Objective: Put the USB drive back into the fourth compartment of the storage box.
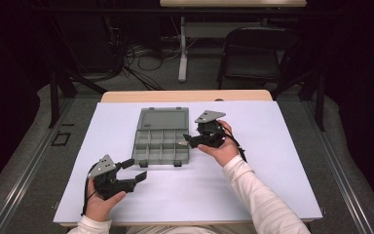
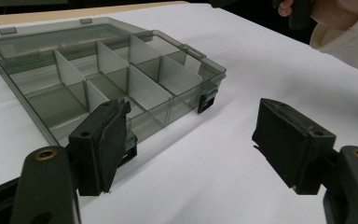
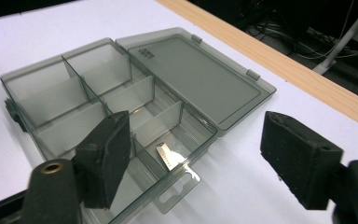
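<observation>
A grey see-through box [image 1: 161, 138] lies open near the counter's [image 1: 272, 190] far edge, lid flat behind it, dividers making small bins. A small metal piece [image 3: 166, 155] lies in one bin. The right gripper [image 1: 187, 141] hangs at the box's right side, jaws apart, holding nothing. The left gripper [image 1: 135, 168] rests near the front-left corner, likewise empty; bare counter lies right.

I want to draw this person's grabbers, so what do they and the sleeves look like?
Both are black. The left gripper and right gripper each have two blocky jaws with flat dark pads, brass-ringed holes near their bases, a grey three-cornered plate on top and a thin black cable trailing back. The sleeves are long and white.
</observation>
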